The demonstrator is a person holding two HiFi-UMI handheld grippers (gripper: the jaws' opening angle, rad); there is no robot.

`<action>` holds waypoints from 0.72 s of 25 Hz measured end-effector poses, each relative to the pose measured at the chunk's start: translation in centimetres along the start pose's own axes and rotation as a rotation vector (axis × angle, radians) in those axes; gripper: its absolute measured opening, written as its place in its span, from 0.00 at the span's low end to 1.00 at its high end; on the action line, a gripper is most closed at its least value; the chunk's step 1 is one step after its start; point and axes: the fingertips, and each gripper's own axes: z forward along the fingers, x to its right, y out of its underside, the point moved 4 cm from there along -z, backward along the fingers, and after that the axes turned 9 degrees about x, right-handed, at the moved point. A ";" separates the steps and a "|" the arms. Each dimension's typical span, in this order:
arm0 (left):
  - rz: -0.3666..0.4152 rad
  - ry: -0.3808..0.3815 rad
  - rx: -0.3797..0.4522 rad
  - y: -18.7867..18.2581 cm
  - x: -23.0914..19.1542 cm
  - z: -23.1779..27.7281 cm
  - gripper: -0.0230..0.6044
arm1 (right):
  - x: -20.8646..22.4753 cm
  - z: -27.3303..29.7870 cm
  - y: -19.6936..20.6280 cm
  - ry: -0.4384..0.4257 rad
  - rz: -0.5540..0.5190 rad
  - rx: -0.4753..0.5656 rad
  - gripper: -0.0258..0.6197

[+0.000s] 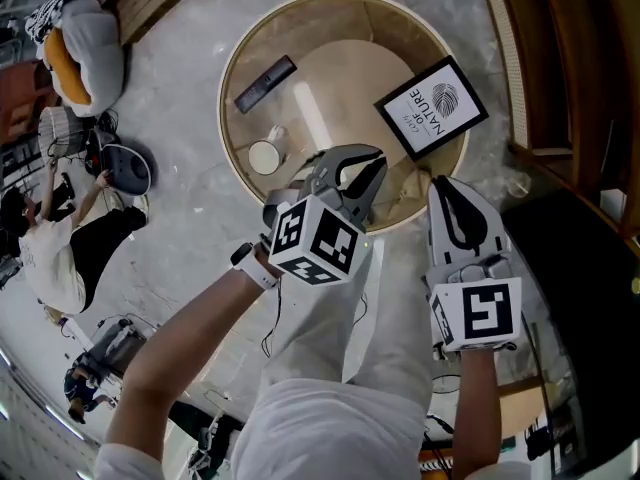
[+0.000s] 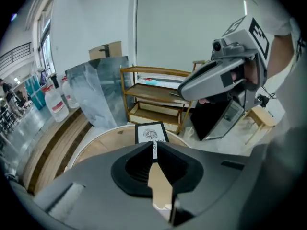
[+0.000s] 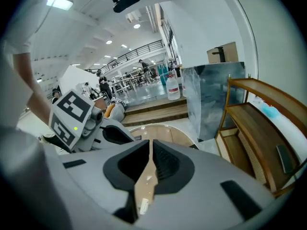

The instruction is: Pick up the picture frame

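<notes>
Picture frame lies on round wooden table, marble floor around; left gripper and right gripper both closed, empty.

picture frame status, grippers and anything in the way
Left gripper and right gripper shut, empty, over the round table's near edge. Picture frame untouched on the table, ahead of right gripper. Remote and white round item off left, path clear.
</notes>
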 end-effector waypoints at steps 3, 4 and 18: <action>0.047 0.048 -0.028 2.0 -0.7 2.5 0.05 | 0.4 1.4 2.0 -0.034 0.007 -0.009 0.07; 0.083 0.068 -0.043 2.7 -0.8 3.4 0.05 | 0.6 1.9 2.7 -0.041 0.010 -0.017 0.07; 0.594 0.353 -0.190 9.0 -0.8 11.4 0.20 | 2.3 5.7 8.1 -0.063 0.028 -0.057 0.07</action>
